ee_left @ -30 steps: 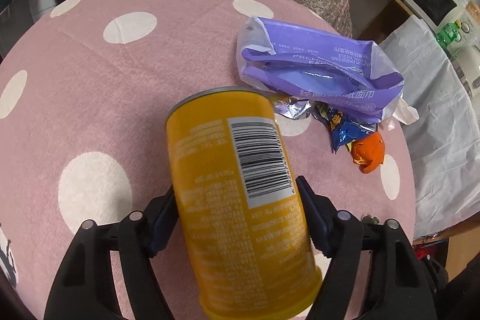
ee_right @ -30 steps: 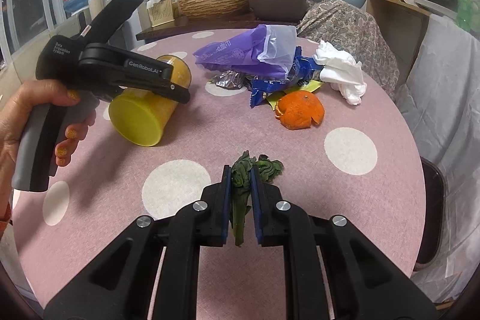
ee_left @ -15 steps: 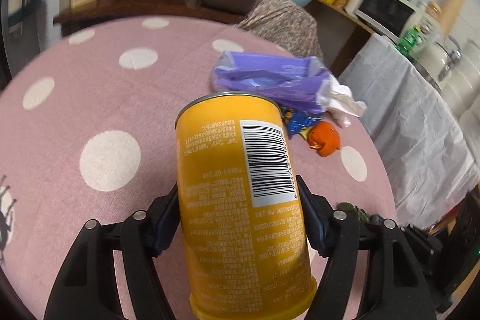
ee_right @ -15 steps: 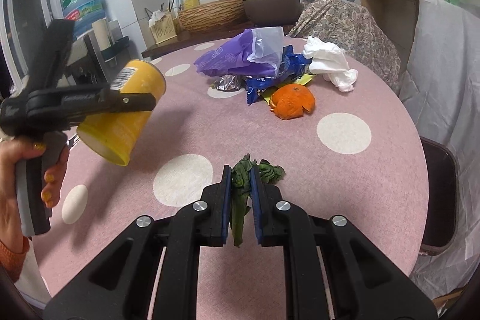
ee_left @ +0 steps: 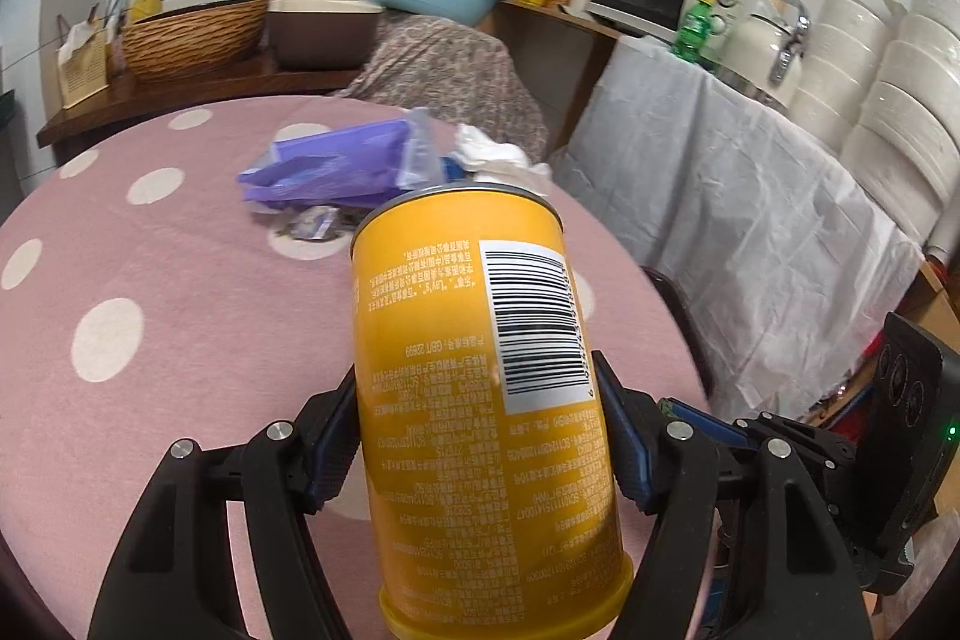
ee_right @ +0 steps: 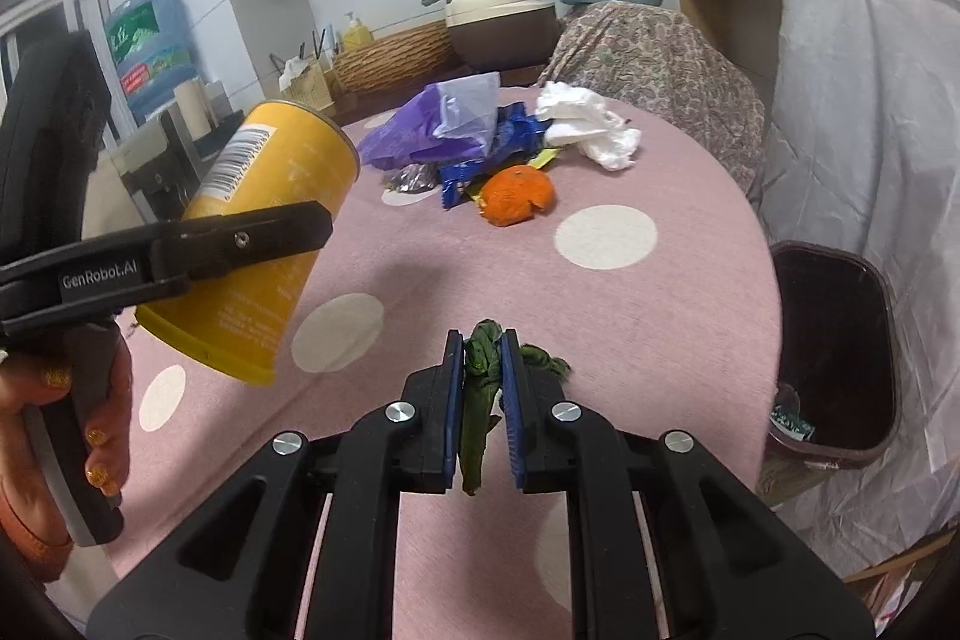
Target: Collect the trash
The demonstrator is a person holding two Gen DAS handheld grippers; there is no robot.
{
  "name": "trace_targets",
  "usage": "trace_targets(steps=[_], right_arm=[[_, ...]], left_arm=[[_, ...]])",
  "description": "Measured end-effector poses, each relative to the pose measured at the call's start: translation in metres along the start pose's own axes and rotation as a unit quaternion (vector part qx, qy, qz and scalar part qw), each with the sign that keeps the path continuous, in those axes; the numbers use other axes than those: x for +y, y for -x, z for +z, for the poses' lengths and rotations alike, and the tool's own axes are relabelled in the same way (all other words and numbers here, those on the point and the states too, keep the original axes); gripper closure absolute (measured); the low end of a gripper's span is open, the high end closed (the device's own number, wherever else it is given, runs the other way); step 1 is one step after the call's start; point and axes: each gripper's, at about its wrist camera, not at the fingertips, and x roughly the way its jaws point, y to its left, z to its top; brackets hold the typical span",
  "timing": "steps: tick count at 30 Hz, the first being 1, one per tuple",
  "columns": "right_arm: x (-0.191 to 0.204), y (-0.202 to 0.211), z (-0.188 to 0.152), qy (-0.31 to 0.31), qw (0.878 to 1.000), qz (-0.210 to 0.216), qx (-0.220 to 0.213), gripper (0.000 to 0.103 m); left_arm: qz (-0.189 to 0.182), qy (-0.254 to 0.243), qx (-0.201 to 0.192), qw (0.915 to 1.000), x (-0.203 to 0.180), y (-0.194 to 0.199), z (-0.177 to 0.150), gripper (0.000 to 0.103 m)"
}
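My left gripper (ee_left: 477, 418) is shut on a yellow can (ee_left: 480, 400) with a barcode, held in the air above the pink dotted table (ee_left: 150, 340). From the right wrist view the same yellow can (ee_right: 270, 220) hangs tilted at the left, gripped by the left gripper (ee_right: 240, 244). My right gripper (ee_right: 483, 370) is shut on a wilted green leaf scrap (ee_right: 480, 388) over the table's near edge. Further back lie a purple bag (ee_right: 432, 124), blue wrappers (ee_right: 480, 160), an orange peel (ee_right: 516, 196) and crumpled white tissue (ee_right: 588, 130).
A dark brown trash bin (ee_right: 840, 340) stands on the floor to the right of the table, with a bit of rubbish inside. A white cloth-draped counter (ee_left: 750, 220) lies beyond it. A person's hand (ee_right: 72, 430) holds the left gripper's handle. A wicker basket (ee_left: 192, 34) sits behind.
The left gripper has lifted the yellow can and swung it rightward, tilting up so the back wall shows. The right gripper has carried the leaf scrap right, bringing the trash bin into view.
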Motion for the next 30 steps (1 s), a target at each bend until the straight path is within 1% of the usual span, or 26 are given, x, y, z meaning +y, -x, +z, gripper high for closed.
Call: trace_targets(steps=[4, 6, 8, 12, 15, 20, 22, 25, 26, 28, 30], right_arm=[[-0.035, 0.029, -0.003, -0.016, 0.999, -0.039, -0.028, 0.089], [-0.053, 0.04, -0.002, -0.016, 0.997, -0.067, -0.031, 0.089], [-0.08, 0.049, -0.001, -0.027, 0.994, -0.1, -0.036, 0.089], [-0.136, 0.057, -0.001, -0.072, 0.988, -0.128, -0.036, 0.089], [-0.177, 0.047, -0.001, -0.102, 0.983, -0.15, -0.022, 0.089], [-0.237, 0.014, -0.009, -0.153, 0.974, -0.167, 0.007, 0.089], [-0.253, -0.002, -0.011, -0.159, 0.972, -0.173, 0.018, 0.089], [-0.273, -0.025, -0.015, -0.179, 0.97, -0.16, 0.038, 0.089], [-0.277, -0.028, -0.017, -0.184, 0.969, -0.16, 0.038, 0.089], [-0.283, -0.028, -0.024, -0.202, 0.966, -0.161, 0.024, 0.089], [-0.282, -0.023, -0.036, -0.204, 0.965, -0.164, 0.015, 0.083]], left_arm=[[-0.026, -0.019, -0.005, 0.9995, -0.029, -0.005, 0.004, 0.034], [-0.042, -0.032, -0.006, 0.9986, -0.048, -0.01, 0.006, 0.034], [-0.056, -0.046, -0.006, 0.9974, -0.064, -0.016, 0.009, 0.034], [-0.076, -0.073, -0.004, 0.9944, -0.1, -0.035, 0.015, 0.034], [-0.092, -0.088, 0.006, 0.9919, -0.124, -0.053, 0.02, 0.034], [-0.112, -0.102, 0.028, 0.988, -0.157, -0.078, 0.026, 0.034], [-0.117, -0.101, 0.039, 0.9873, -0.167, -0.09, 0.029, 0.034], [-0.117, -0.094, 0.049, 0.9874, -0.176, -0.106, 0.034, 0.034], [-0.116, -0.093, 0.049, 0.9877, -0.176, -0.108, 0.035, 0.034], [-0.118, -0.091, 0.048, 0.9877, -0.178, -0.11, 0.036, 0.034], [-0.122, -0.091, 0.046, 0.9873, -0.177, -0.109, 0.037, 0.034]])
